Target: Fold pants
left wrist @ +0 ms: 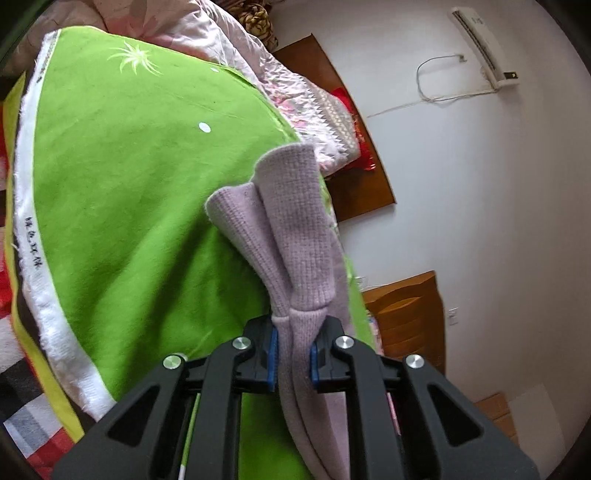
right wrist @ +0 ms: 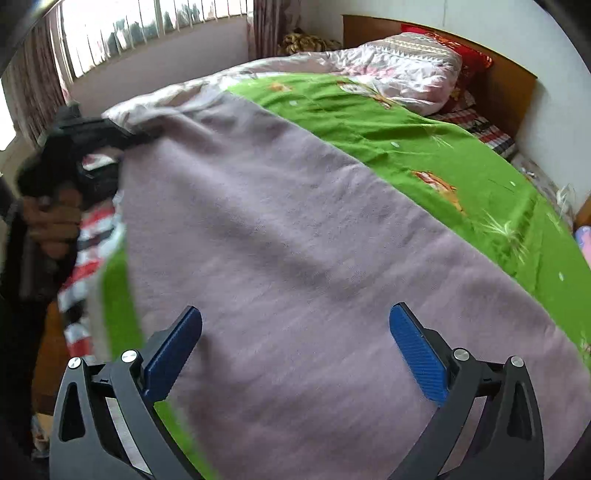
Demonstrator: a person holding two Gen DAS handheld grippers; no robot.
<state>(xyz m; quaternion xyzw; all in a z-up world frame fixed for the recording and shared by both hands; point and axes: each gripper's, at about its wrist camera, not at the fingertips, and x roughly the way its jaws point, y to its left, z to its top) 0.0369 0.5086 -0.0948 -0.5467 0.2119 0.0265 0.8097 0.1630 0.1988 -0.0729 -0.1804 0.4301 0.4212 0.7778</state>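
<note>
The pants [right wrist: 295, 240] are pale lilac knit and lie stretched across a green sheet [right wrist: 424, 140] on the bed. My left gripper [left wrist: 293, 350] is shut on a bunched end of the pants [left wrist: 284, 229], whose ribbed folds stick up past the jaws. It also shows in the right wrist view [right wrist: 110, 136], held by a hand at the pants' far left end and lifting it. My right gripper [right wrist: 295, 332] is open, its blue pads [right wrist: 417, 354] spread wide just above the near part of the pants, holding nothing.
A pink flowered quilt [right wrist: 399, 66] is heaped at the head of the bed by the wooden headboard [right wrist: 498, 85]. A red, white and black checked blanket [right wrist: 88, 251] hangs at the left edge. A wooden nightstand [left wrist: 406, 314] stands by the white wall. Windows [right wrist: 147, 26] run behind the bed.
</note>
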